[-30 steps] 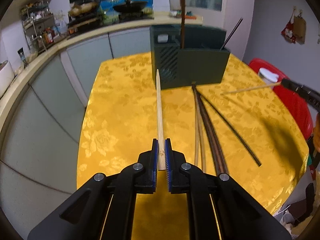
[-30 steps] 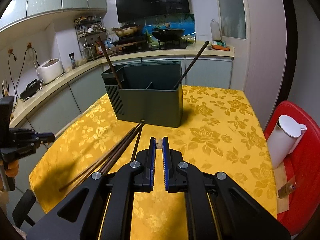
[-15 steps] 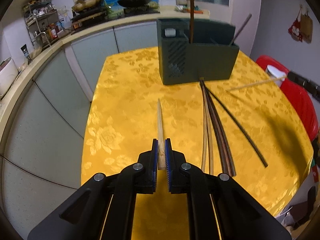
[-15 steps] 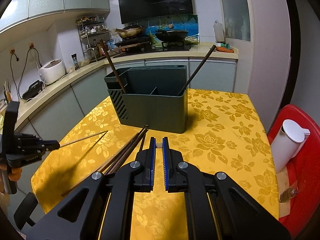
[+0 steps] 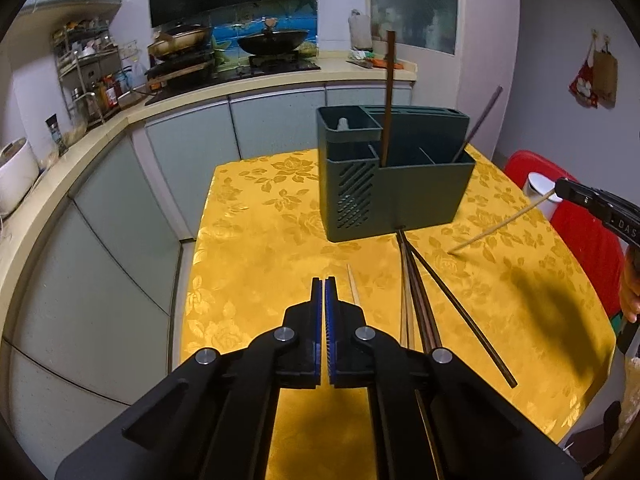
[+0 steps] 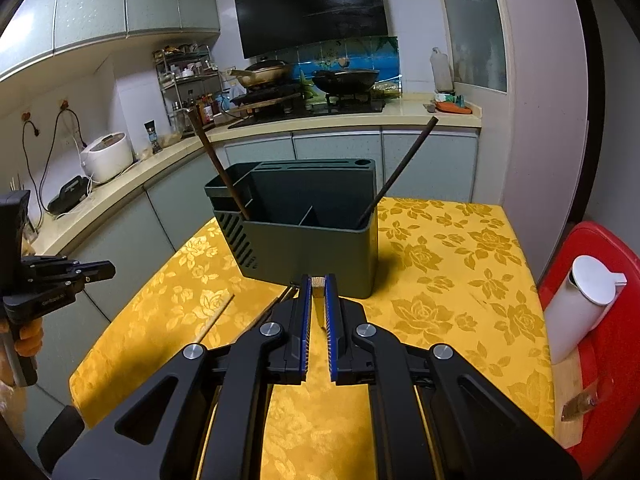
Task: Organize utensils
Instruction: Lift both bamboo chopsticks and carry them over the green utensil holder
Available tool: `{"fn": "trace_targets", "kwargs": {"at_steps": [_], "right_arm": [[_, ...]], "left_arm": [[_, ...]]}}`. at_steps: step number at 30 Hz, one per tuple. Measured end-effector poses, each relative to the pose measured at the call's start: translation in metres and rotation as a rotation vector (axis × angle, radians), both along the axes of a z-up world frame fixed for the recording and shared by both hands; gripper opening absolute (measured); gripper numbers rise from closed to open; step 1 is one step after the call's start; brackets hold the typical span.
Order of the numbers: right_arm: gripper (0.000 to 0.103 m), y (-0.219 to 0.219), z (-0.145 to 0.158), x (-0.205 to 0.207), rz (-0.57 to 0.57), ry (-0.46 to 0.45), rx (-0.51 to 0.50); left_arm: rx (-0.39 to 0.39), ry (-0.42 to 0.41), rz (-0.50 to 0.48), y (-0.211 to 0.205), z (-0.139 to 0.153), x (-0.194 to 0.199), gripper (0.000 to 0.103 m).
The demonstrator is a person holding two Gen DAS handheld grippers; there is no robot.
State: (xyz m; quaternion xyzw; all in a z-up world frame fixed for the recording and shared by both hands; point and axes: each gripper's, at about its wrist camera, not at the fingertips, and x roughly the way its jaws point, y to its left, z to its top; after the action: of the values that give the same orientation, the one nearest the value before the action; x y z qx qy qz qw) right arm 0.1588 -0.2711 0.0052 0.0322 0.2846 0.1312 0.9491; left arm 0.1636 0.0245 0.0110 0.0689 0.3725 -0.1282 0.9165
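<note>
A dark green utensil holder stands on the yellow floral tablecloth, with two dark chopsticks leaning in its compartments. Several dark and light chopsticks lie on the cloth in front of it. A light wooden chopstick lies on the cloth just right of my left gripper, which is shut and empty. My right gripper is shut on a light wooden chopstick, seen end-on; in the left wrist view that chopstick slants down from the gripper toward the cloth.
A white lidded jug stands on a red chair right of the table. The kitchen counter with stove and woks runs behind. A rice cooker sits at the left. The table edge drops off at the left.
My left gripper has let go of the light chopstick, which now lies on the cloth, and has lifted and tilted up. The right gripper still holds its chopstick.
</note>
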Motion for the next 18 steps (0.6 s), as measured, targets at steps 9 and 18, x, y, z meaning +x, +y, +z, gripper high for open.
{"fn": "trace_targets", "kwargs": {"at_steps": [9, 18], "right_arm": [[0.008, 0.004, 0.0, -0.002, 0.011, -0.003, -0.013], [0.008, 0.008, 0.001, -0.003, 0.019, -0.003, -0.018]], "left_arm": [[-0.056, 0.16, -0.006, -0.001, -0.063, -0.023, 0.032], [-0.007, 0.239, -0.02, -0.025, -0.114, -0.039, 0.036]]}}
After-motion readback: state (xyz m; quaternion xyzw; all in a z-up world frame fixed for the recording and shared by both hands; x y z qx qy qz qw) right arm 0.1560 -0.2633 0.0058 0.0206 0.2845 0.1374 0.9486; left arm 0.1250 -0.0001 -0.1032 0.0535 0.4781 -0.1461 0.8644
